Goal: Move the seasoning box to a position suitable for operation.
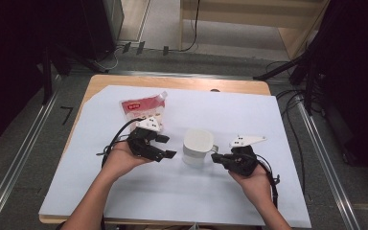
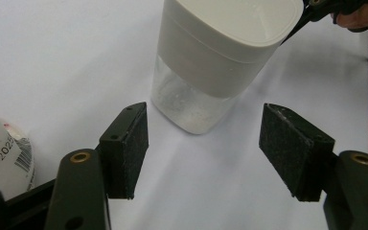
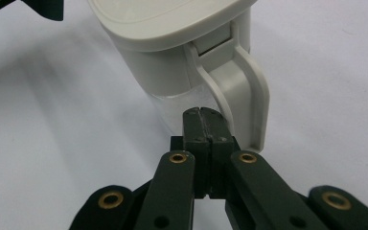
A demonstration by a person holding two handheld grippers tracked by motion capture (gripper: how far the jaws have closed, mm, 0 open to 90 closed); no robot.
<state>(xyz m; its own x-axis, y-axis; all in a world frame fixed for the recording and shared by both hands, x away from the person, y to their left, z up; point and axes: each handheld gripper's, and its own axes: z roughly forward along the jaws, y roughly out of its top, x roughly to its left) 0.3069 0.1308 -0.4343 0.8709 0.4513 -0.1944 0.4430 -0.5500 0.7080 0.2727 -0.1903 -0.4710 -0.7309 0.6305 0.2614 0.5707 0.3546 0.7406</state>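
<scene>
Left hand-held gripper (image 1: 166, 146): black body, pale three-cornered plate mounted on top, black cable looped behind it. Right hand-held gripper (image 1: 217, 158): same black build, pale plate on top, black cable trailed along the forearm. Both forearms are seen bare, no sleeves. In the gripper views, black link arms are joined with brass-coloured rivets; small dark screw holes are seen. Rectangular jaw blocks are faced with rough black pads (image 2: 136, 153).
</scene>
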